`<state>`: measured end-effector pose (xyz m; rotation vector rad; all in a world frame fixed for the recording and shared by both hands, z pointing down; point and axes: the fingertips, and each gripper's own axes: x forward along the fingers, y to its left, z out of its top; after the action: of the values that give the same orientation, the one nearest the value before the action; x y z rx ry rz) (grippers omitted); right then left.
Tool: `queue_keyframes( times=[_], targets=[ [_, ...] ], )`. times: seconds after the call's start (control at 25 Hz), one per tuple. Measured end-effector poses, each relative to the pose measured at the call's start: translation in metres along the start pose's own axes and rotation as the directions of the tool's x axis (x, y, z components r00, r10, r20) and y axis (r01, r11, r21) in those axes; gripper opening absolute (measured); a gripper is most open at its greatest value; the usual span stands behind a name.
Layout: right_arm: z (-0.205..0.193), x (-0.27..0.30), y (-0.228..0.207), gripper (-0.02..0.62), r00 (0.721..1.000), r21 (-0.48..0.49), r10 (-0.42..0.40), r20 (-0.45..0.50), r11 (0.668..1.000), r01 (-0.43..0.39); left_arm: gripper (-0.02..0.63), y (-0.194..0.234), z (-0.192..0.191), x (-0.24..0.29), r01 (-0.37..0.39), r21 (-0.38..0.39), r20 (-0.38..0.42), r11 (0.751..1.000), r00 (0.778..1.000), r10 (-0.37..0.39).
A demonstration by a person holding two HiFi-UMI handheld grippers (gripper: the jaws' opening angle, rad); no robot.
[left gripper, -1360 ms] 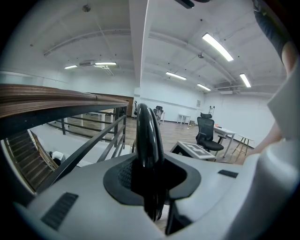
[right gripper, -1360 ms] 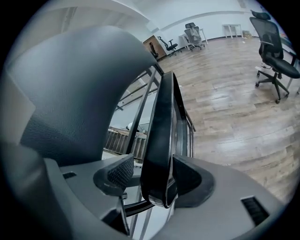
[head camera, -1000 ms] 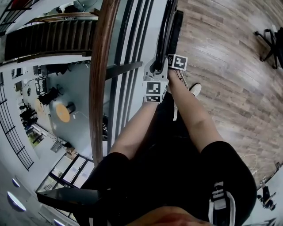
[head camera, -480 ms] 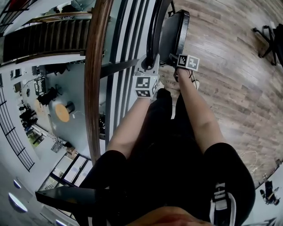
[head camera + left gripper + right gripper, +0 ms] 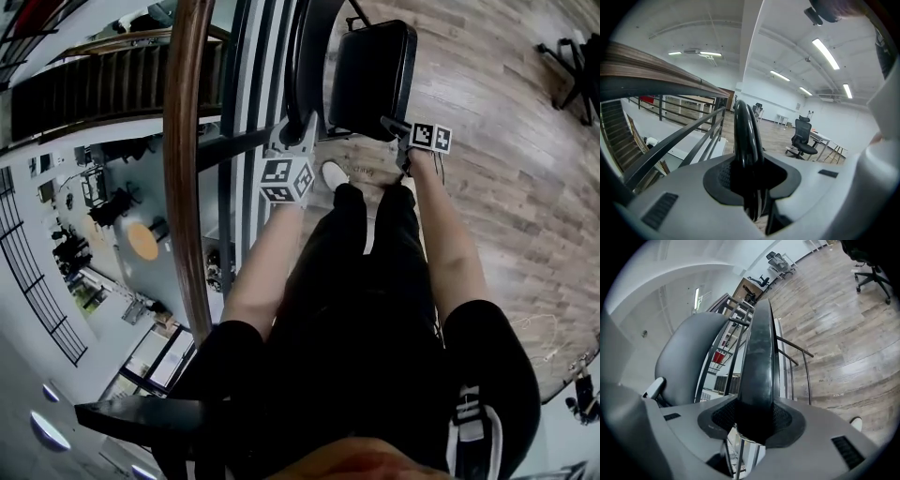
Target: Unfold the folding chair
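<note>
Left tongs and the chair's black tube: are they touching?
Touching. The left gripper view shows the left tongs closed on the tube, gripping it from both sides with no gap.

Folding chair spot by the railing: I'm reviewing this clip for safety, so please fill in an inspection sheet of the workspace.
Surface: wood-plank floor.
Job's things: folding chair, its black seat swung out from the frame tube.
Clutter: office chair, far off across the floor.
Grippers: left gripper shut on the frame tube; right gripper jaws have just been closing and now clamp the seat edge.
Cables: nothing seen.
Surroundings: wooden handrail with dark bars right beside the folding chair; a lower level shows beyond it.
</note>
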<state>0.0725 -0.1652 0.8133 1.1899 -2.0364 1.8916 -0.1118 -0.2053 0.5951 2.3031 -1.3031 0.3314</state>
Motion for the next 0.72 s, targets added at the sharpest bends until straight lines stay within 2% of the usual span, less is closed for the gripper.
queue_keyframes(
  times=[0.24, 0.44, 0.72],
  targets=[
    [-0.003, -0.020, -0.046, 0.164, 0.992, 0.029, 0.121, 0.019, 0.992, -0.122, 0.087, 0.007, -0.014, 0.004, 0.030, -0.023, 0.000, 0.999, 1.000, -0.030],
    [-0.005, -0.036, -0.081, 0.164, 0.976, 0.047, 0.215, 0.040, 0.975, -0.217, 0.089, 0.006, -0.022, 0.007, 0.044, -0.036, 0.009, 0.998, 0.999, -0.044],
    [-0.008, -0.051, -0.138, 0.164, 0.956, 0.077, 0.292, 0.021, 0.953, -0.293, 0.089, -0.009, -0.037, 0.021, 0.085, -0.053, 0.020, 0.995, 0.996, -0.084]
  ],
)
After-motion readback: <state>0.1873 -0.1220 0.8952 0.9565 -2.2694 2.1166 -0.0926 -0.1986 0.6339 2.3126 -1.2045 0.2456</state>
